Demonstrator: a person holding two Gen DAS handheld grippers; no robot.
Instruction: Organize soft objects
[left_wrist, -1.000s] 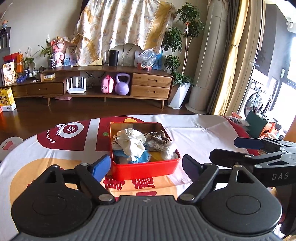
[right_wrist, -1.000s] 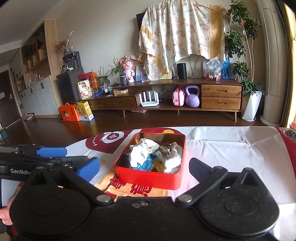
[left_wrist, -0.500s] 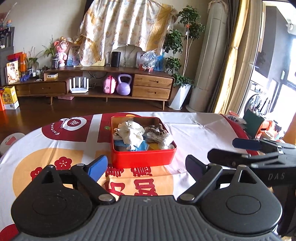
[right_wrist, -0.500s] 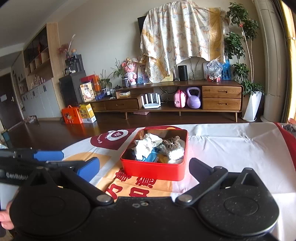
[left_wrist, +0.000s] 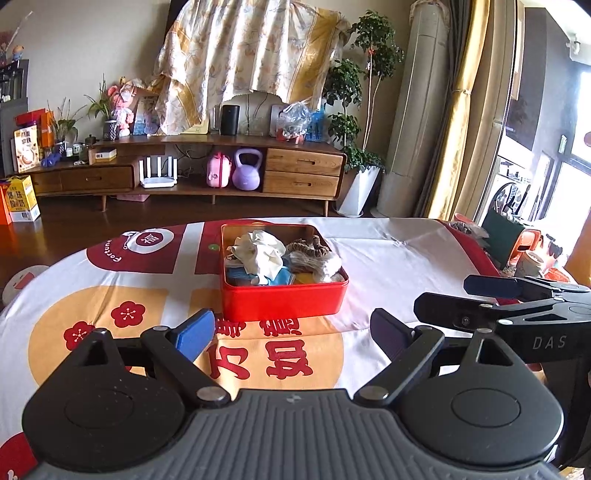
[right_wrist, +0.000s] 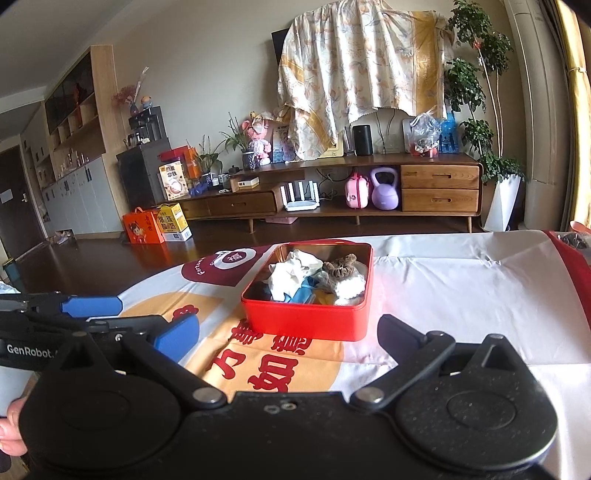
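Observation:
A red tin box (left_wrist: 284, 297) (right_wrist: 308, 317) sits mid-table on the printed tablecloth. It holds a crumpled white cloth (left_wrist: 260, 254) (right_wrist: 291, 269), a brown scrunchie (left_wrist: 310, 247) (right_wrist: 340, 263), a blue item (left_wrist: 280, 277) and other soft pieces. My left gripper (left_wrist: 291, 330) is open and empty, near side of the box, back from it. My right gripper (right_wrist: 288, 332) is open and empty, also short of the box. Each gripper shows in the other's view, the right one (left_wrist: 513, 302) and the left one (right_wrist: 92, 314).
The tablecloth (left_wrist: 110, 295) covers the table with red and orange prints. Small items (left_wrist: 517, 243) stand at the table's right edge. Beyond the table are a wooden TV console (right_wrist: 332, 192), a potted plant (left_wrist: 354, 147) and floor boxes (right_wrist: 155, 225).
Both grippers have drawn back from the red box, which now lies farther away and smaller in both views. The jaws stayed open. The box's contents have not moved.

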